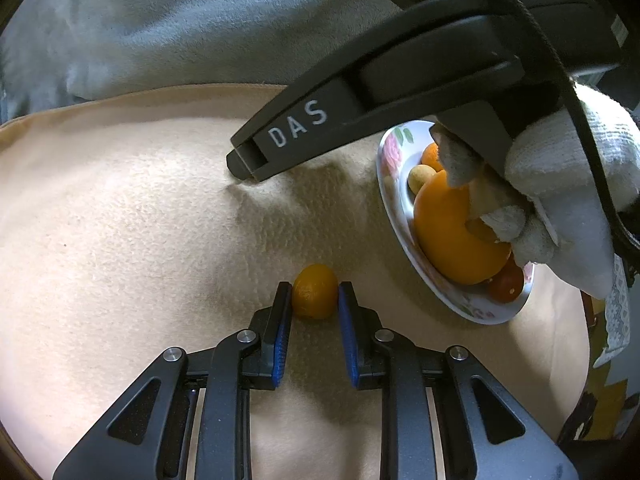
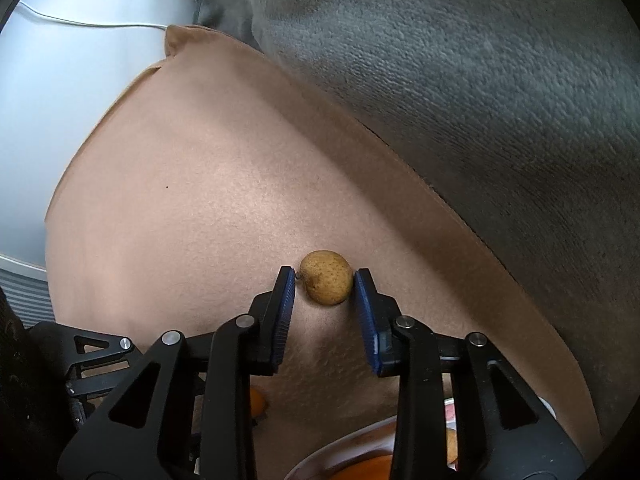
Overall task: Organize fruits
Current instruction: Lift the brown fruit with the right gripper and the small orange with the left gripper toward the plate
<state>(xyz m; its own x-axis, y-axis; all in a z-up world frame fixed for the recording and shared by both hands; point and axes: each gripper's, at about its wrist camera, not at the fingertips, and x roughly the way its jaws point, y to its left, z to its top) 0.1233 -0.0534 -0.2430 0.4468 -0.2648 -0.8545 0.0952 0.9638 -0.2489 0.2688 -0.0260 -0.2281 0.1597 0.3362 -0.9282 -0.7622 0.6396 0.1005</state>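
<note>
Kumquat (image 1: 315, 291) pinched in left hand-held gripper (image 1: 315, 296), near fruit plate (image 1: 390, 196)

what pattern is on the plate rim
A floral print, pink flowers with green leaves on white, on the plate; it shows best in the left wrist view.

Fruit-laden plate (image 1: 394, 200) beside open blanket (image 1: 120, 208)

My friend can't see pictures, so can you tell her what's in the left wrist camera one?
The left hand-held gripper is closed on a small orange fruit sitting on a tan blanket. To the right, a flowered plate holds a big orange and smaller fruits, partly hidden by a gloved hand holding the other hand-held gripper.
</note>
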